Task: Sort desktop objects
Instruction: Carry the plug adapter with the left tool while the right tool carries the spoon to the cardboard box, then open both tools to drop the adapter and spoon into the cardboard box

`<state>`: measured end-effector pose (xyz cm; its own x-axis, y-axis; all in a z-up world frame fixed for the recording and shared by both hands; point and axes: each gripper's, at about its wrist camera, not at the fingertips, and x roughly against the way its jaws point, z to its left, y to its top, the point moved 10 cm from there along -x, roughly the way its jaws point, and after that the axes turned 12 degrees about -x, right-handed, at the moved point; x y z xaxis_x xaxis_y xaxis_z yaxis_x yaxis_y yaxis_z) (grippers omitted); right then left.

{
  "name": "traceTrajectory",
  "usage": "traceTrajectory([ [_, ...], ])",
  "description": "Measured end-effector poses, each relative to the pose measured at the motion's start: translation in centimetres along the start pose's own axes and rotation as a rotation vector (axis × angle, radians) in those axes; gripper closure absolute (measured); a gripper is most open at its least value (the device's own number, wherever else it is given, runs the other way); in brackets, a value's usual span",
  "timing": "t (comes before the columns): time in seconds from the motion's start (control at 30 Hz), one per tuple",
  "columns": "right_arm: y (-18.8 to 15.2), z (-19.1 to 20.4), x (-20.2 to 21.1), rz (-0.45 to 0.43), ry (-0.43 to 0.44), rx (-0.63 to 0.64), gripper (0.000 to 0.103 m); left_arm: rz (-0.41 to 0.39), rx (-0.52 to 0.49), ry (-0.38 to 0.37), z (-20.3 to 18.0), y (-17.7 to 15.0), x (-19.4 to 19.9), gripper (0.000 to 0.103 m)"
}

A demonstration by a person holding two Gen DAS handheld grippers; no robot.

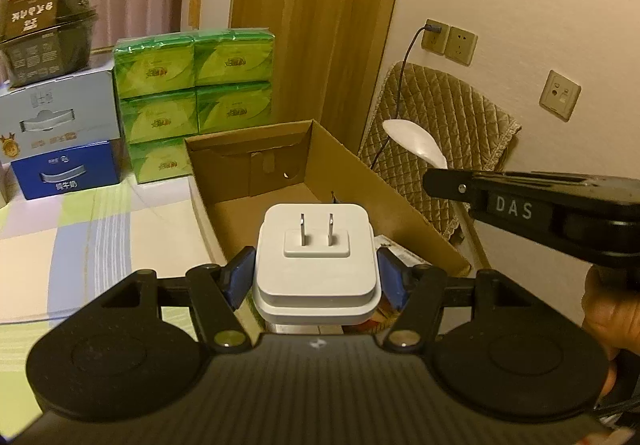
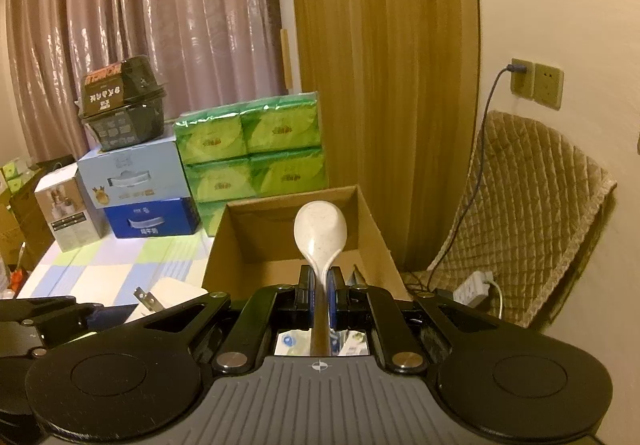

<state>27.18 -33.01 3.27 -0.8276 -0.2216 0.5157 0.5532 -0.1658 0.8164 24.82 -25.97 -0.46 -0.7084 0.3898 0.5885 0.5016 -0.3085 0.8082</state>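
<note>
Left wrist view: one white plug adapter (image 1: 316, 265), two flat prongs facing forward, sits between the blue pads (image 1: 240, 277) of the left gripper (image 1: 316, 279). The jaws are spread about halfway and both pads press the adapter's sides. It is held above the near end of one open cardboard box (image 1: 400, 201) on the checked tabletop (image 1: 100, 221). At the right edge, the right gripper (image 1: 434, 177) carries one white spoon (image 1: 416, 141), bowl up, beside the box's right wall; part of a hand (image 1: 600, 309) shows below it.

Right wrist view: the right gripper (image 2: 320, 295) has its jaws pressed nearly together, pinching the spoon (image 2: 320, 229) by its handle. The bowl stands in front of the box (image 2: 256, 237) interior. The adapter (image 2: 168, 293) shows at lower left.

Behind the box: one stack of green tissue packs (image 2: 252, 149), six packs countable in the left view; two stacked milk cartons (image 2: 136, 181), pale blue over dark blue; two black containers (image 2: 124, 105) on top. Wall: two sockets (image 2: 536, 83) side by side, one with a cable plugged in.
</note>
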Motion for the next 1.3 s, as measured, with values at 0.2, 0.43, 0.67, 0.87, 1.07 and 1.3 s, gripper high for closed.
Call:
traceTrajectory([
  [0.2, 0.6, -0.3, -1.6, 0.011, -0.001, 0.001, 0.1, 0.005, 0.006, -0.01, 0.5, 0.9, -1.6, 0.043],
  [0.43, 1.7, -0.9, -3.8, 0.024, -0.006, -0.007, 0.1, 0.011, 0.001, -0.029, 1.3, 2.0, -3.5, 0.043],
  [0.67, 2.2, -1.5, -6.4, 0.048, -0.018, -0.013, 0.1, 0.02, 0.022, -0.038, 3.0, 3.1, -5.7, 0.043],
  [0.87, 2.2, -1.9, -7.6, 0.056, -0.034, -0.012, 0.1, 0.021, 0.047, -0.047, 3.8, 3.2, -7.8, 0.043],
  [1.07, 1.7, -2.2, -8.0, 0.066, -0.04, -0.013, 0.1, 0.03, 0.05, -0.037, 4.6, 3.1, -9.3, 0.04],
  [1.3, 1.3, -1.9, -8.7, 0.079, -0.029, -0.021, 0.1, 0.024, 0.057, -0.005, 6.6, 2.3, -7.7, 0.04],
])
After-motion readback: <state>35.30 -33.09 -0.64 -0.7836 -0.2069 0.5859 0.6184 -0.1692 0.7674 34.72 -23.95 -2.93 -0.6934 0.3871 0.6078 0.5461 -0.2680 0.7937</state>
